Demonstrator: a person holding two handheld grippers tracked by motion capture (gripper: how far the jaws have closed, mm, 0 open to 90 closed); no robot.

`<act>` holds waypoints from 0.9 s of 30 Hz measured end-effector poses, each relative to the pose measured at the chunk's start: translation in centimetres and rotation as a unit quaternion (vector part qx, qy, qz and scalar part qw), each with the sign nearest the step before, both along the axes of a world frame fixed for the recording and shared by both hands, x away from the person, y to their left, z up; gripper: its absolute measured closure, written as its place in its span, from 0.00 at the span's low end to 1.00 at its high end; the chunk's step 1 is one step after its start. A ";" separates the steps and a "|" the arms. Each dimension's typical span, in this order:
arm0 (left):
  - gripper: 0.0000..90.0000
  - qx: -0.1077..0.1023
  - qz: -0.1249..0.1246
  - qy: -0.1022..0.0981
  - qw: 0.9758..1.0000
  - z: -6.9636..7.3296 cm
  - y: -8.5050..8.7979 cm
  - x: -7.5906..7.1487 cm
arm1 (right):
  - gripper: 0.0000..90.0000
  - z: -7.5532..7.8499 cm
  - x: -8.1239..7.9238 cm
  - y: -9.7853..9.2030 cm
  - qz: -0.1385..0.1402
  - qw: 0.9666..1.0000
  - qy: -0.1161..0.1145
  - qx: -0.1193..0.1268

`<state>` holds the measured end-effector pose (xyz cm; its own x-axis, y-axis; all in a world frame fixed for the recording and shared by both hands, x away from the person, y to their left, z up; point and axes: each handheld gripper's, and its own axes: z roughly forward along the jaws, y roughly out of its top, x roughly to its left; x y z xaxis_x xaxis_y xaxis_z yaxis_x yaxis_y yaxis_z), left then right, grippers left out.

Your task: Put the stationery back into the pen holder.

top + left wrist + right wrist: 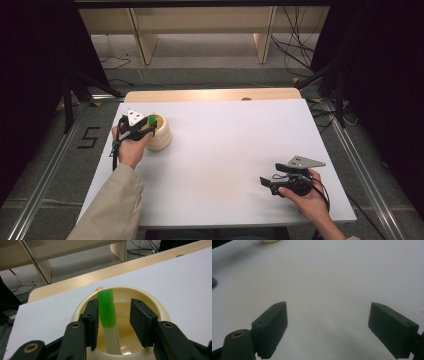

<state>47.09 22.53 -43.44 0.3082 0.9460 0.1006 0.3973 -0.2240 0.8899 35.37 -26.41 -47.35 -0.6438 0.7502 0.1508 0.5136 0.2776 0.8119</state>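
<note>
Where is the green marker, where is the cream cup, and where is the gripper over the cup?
green marker (107,308), left gripper view, on its green cap.
cream cup (153,299), left gripper view, on its far rim.
left gripper (140,126), high view, between its fingertips.

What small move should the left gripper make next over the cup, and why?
Probably lift the left gripper straight up and away. Its jaws stand open, the right pad clear of the green-capped marker, which already stands inside the cup, leaning toward the left pad. A straight lift seems least likely to knock it.
</note>
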 end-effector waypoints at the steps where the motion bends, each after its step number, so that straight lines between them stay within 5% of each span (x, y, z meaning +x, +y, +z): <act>1: 0.63 -0.003 0.000 0.000 1.000 0.1 0.0 -0.1 | 0.19 0.0 0.0 0.0 -0.001 1.000 0.000 0.000; 27: 0.37 -0.021 -0.033 0.036 0.999 2.3 -0.7 -2.1 | 0.19 0.0 0.0 0.0 -0.001 1.000 -0.002 0.002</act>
<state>44.97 21.83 -41.17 0.3747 0.9264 0.0369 0.4460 -0.2150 0.8688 35.34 -26.42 -47.31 -0.6430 0.7508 0.1515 0.5115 0.2737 0.8145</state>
